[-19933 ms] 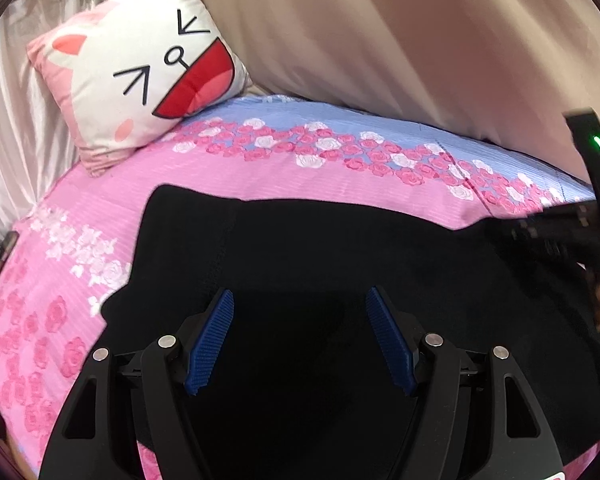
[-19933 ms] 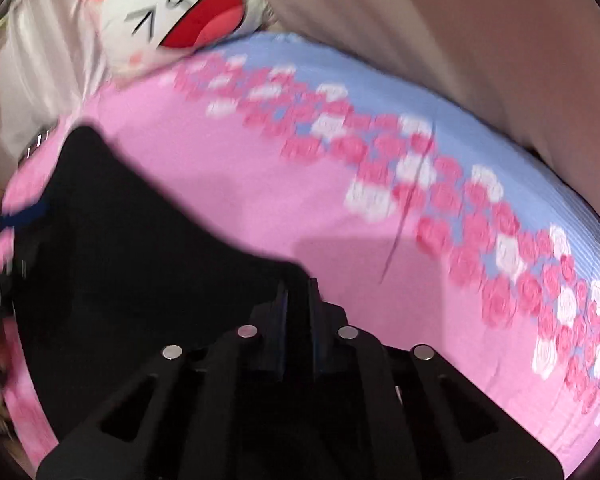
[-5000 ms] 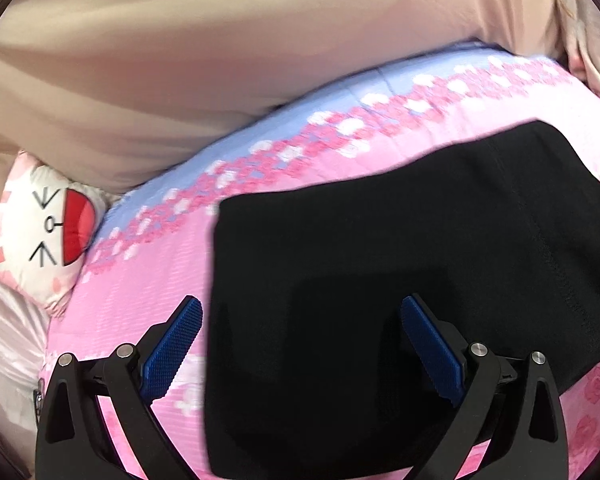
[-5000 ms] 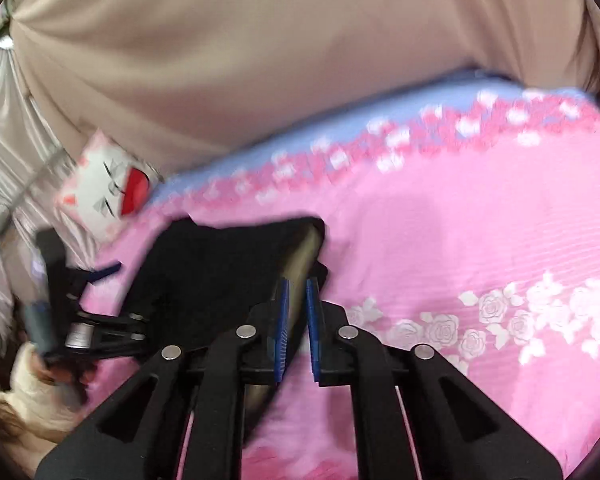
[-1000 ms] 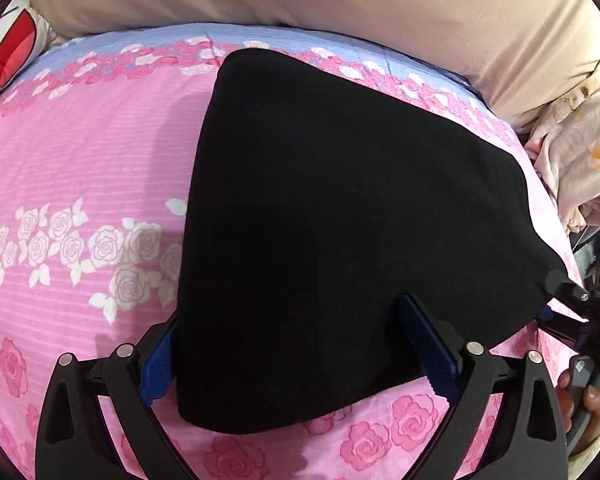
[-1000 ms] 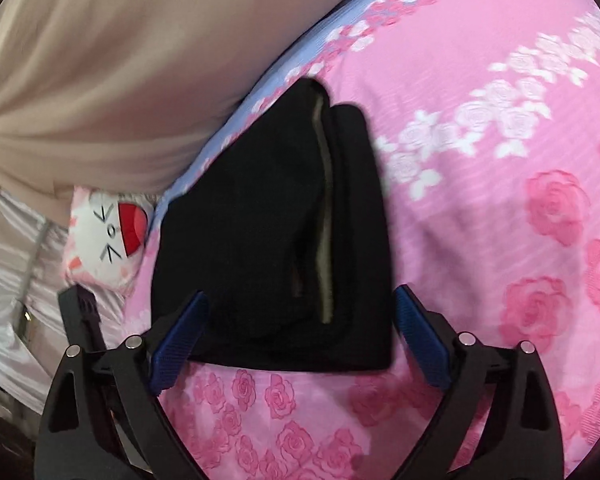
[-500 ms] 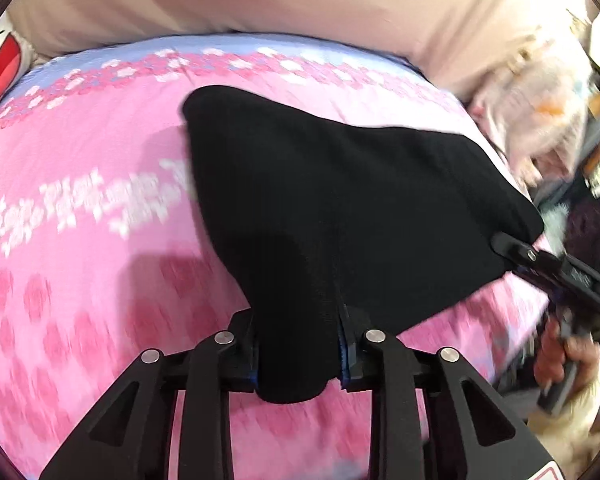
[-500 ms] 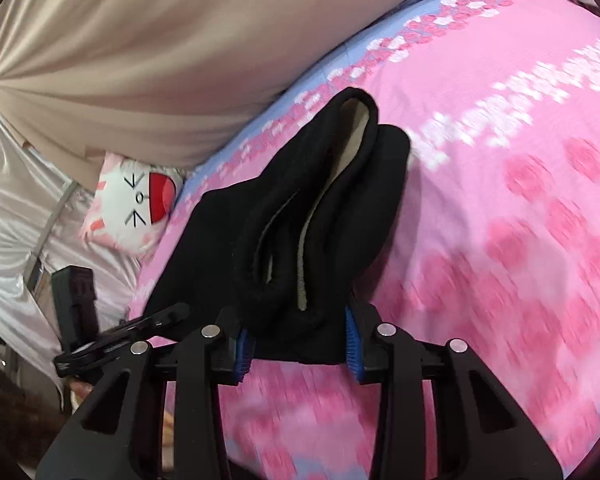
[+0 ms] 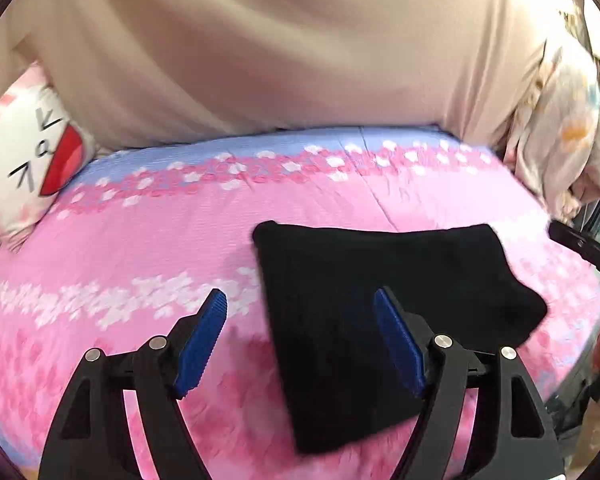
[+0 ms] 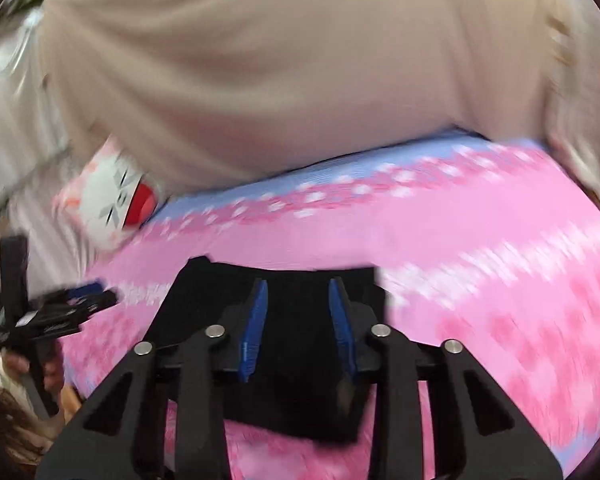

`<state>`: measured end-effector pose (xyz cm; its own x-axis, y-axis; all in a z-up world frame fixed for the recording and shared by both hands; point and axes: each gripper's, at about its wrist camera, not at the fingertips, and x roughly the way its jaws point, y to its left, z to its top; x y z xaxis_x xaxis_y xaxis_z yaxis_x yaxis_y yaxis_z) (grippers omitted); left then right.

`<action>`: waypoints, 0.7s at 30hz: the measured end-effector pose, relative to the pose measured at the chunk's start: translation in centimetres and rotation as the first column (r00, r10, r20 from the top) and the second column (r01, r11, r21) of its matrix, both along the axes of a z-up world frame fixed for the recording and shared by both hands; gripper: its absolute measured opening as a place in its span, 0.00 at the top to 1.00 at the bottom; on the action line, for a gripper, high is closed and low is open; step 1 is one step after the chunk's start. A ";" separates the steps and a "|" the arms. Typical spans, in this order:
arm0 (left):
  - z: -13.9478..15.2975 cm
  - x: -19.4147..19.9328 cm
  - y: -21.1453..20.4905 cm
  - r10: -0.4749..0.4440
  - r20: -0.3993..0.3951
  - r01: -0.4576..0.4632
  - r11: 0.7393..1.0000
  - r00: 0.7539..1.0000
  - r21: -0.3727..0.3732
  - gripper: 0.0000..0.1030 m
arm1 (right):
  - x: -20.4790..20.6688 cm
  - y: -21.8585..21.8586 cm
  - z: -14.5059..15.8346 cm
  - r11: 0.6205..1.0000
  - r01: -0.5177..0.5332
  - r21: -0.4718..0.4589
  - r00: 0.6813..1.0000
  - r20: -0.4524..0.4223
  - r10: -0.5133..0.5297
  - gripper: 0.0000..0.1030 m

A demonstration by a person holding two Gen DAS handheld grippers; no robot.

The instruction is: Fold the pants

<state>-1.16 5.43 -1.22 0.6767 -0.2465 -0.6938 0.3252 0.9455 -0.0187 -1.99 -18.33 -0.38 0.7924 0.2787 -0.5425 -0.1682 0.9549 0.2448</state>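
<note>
The black pants (image 9: 384, 292) lie folded into a compact rectangle on the pink flowered bed sheet (image 9: 140, 240). My left gripper (image 9: 300, 300) is open and empty; its right finger (image 9: 396, 340) hangs over the pants' near edge, its left finger over bare sheet. In the right wrist view the pants (image 10: 300, 276) lie under and ahead of my right gripper (image 10: 298, 286), which is partly open and holds nothing. The other gripper shows at the left (image 10: 72, 304) of that view. The right wrist view is blurred.
A cat-face cushion (image 9: 24, 160) rests at the bed's far left. A beige curtain (image 9: 300, 48) hangs behind the bed. Crumpled pale bedding (image 9: 560, 140) is piled at the far right, beside the bed's edge.
Half a second ago both grippers were shut on the folded pants and lifting them. Now both have let go and opened, and the pants lie flat on the sheet.
</note>
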 end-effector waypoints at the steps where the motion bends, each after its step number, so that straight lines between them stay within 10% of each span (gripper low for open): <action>1: -1.6 1.3 -1.3 -0.004 -0.039 0.005 1.000 0.999 0.021 0.29 | 1.4 0.9 -1.0 0.999 -0.029 -0.030 0.999 -0.034 0.028 0.70; 5: -8.1 4.3 -3.5 0.044 -0.162 -0.026 0.993 0.986 0.112 0.18 | 6.2 -0.1 -8.1 0.971 0.042 -0.234 0.977 -0.193 -0.088 0.73; 8: -8.6 3.9 -2.0 0.088 -0.138 -0.080 0.995 0.987 0.062 0.07 | 4.7 -3.7 -8.1 0.996 0.086 0.004 0.976 -0.203 -0.084 0.79; 17: -5.4 1.3 -2.2 0.151 -0.030 -0.143 0.975 0.988 0.170 0.09 | -3.7 -6.8 -4.3 0.973 0.231 -0.021 0.961 -0.150 -0.231 0.74; 18: -5.3 1.2 -2.4 0.154 -0.020 -0.148 0.972 0.988 0.182 0.09 | -3.6 -6.1 -4.3 0.969 0.242 -0.043 0.957 -0.154 -0.246 0.70; 21: -5.1 1.2 -2.7 0.157 -0.010 -0.152 0.967 0.988 0.206 0.09 | -4.3 -4.9 -3.7 0.955 0.272 -0.119 0.949 -0.132 -0.286 0.17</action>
<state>0.07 2.72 -6.31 0.6764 0.0077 -0.7365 0.1769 0.9690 0.1727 -6.34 -23.23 -4.11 0.7408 -0.0027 -0.6717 0.1390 0.9790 0.1493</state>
